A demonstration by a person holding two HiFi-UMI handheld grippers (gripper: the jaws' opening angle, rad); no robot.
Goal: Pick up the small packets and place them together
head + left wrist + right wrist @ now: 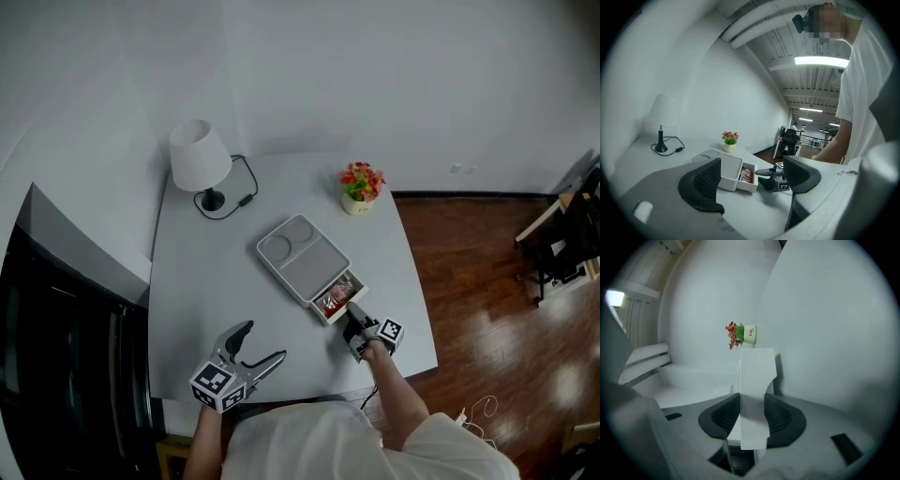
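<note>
Right gripper (pixel 354 323) sits at the near end of the white box (pixel 300 258), its ribbed black pads pinching the drawer front (pixel 754 380), a thin flat white panel with a stepped edge. The drawer (pixel 746 186) stands pulled out of the box toward the person. The small packets (pixel 335 301), glossy and red-printed, lie inside it. Left gripper (pixel 265 339) hovers over the table (pixel 197 281) to the left of the box's near end, jaws spread wide, nothing between them. Judgement: the step is working the drawer for access. Keep the pull in line with the drawer's slide, since a twist would likely bind it or drag the light box across the smooth matte tabletop; the left gripper could steady the box. The box lid is hard plastic, with moulded round and rectangular recesses. Lamp (pixel 199 155) and flower pot (pixel 359 192) stand beyond the box, out of the way.
</note>
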